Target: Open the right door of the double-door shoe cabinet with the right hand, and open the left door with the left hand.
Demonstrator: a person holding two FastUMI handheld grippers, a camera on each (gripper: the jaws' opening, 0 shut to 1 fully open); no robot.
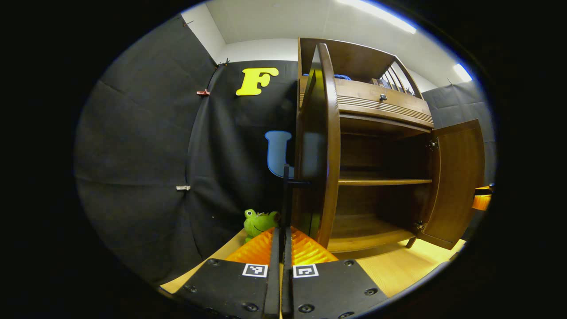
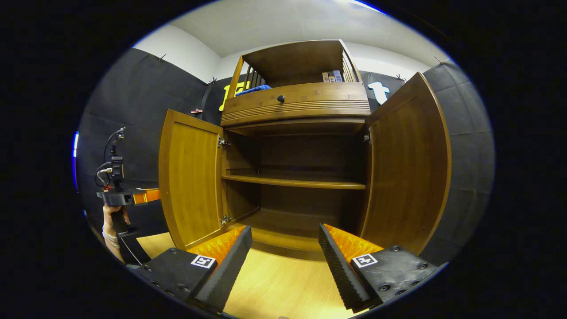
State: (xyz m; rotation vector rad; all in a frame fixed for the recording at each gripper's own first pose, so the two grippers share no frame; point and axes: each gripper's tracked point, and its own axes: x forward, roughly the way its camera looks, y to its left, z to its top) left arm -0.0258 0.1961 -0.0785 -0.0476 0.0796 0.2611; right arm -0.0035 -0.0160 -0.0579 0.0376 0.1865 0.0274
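Cabinet doors both stand swung wide: the left door and right door flank the bare shelf. The left hand-held gripper is clenched, its fingers pinched on a thin dark handle at the left door's edge. The right hand-held gripper is released, apart from its door. To finish cleanly, I would loosen the left fingers before drawing back, so the door isn't dragged shut.

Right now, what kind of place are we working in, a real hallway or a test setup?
Most likely a staged recording booth, not a home: black cloth walls clipped up behind a wooden shoe cabinet, both doors open, standing on a pale wooden floor, with a green plush toy beside it.
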